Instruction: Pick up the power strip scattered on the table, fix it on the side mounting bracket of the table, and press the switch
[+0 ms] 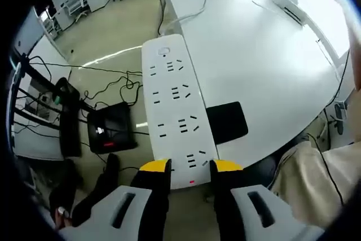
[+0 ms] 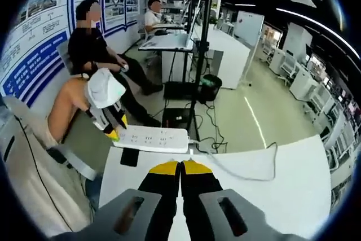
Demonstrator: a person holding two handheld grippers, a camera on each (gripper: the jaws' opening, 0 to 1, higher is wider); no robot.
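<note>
1. In the left gripper view, nearest us, the left gripper [image 1: 192, 166] has its yellow-tipped jaws closed on the near end of the white power strip [image 1: 176, 105], one tip on each long edge, just by the small red mark on the end face.
2. The power strip reaches away from the jaws and hangs at the edge of the white table [image 1: 265, 55], over the floor and beside a black pad [image 1: 227, 122] that lies on the tabletop. We judge it is not yet seated on any bracket (we cannot make out the bracket itself).
3. In the right gripper view the right gripper [image 2: 181, 166] has its jaws pressed together with nothing between them, poised over the table [image 2: 293, 167] and pointing toward the strip [image 2: 151, 138].
4. What could go wrong: the grip sits at one end only, so the long strip may pivot or slip out while we line it up.
5. The white cable [image 2: 237, 169] trails across the tabletop in loops; it could snag or drag the strip off line.
6. The switch [image 1: 163, 51] sits at the far end, so pressing it may lever a poorly fixed strip loose.
7. Farther off, black gear and cables [image 1: 107, 125] lie on the floor under the strip, where a dropped strip would land.
8. Writing: blue wall posters [image 2: 39, 32] behind seated people carry text too small for us to read; we see no brand on the strip.
</note>
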